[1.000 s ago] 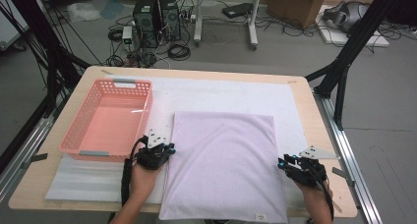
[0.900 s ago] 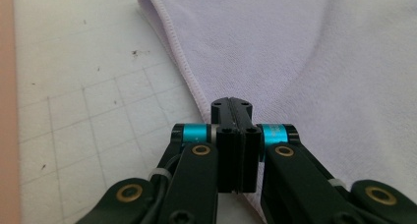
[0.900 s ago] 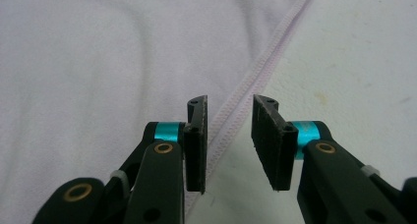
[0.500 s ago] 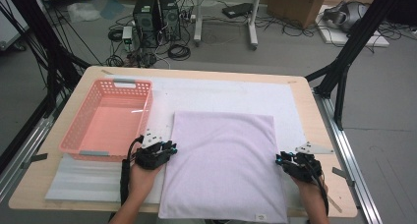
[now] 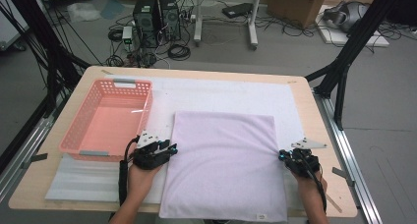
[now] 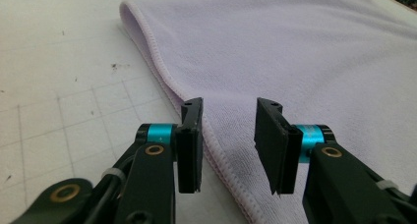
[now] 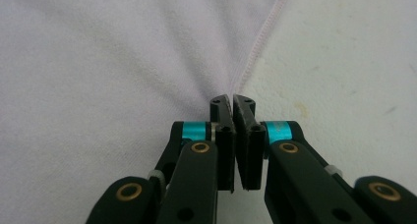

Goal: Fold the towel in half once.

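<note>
- My right gripper [image 7: 231,102] pinches the towel's [image 5: 223,160] right edge; folds pull toward its tips.
- My left gripper [image 6: 227,108] has just been opening; the towel's left edge lies loose between its jaws.
- The towel lies flat, running twelve to six, with the pink basket [image 5: 105,121] at its ten o'clock.

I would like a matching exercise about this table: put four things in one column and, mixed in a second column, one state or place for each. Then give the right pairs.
Things:
1. left gripper
2. right gripper
3. pink basket
4. lilac towel

States:
a. pinching the towel's edge
b. lying flat between both grippers
c. jaws apart over the towel's edge
d. standing left of the towel

Pairs: 1-c, 2-a, 3-d, 4-b
</note>
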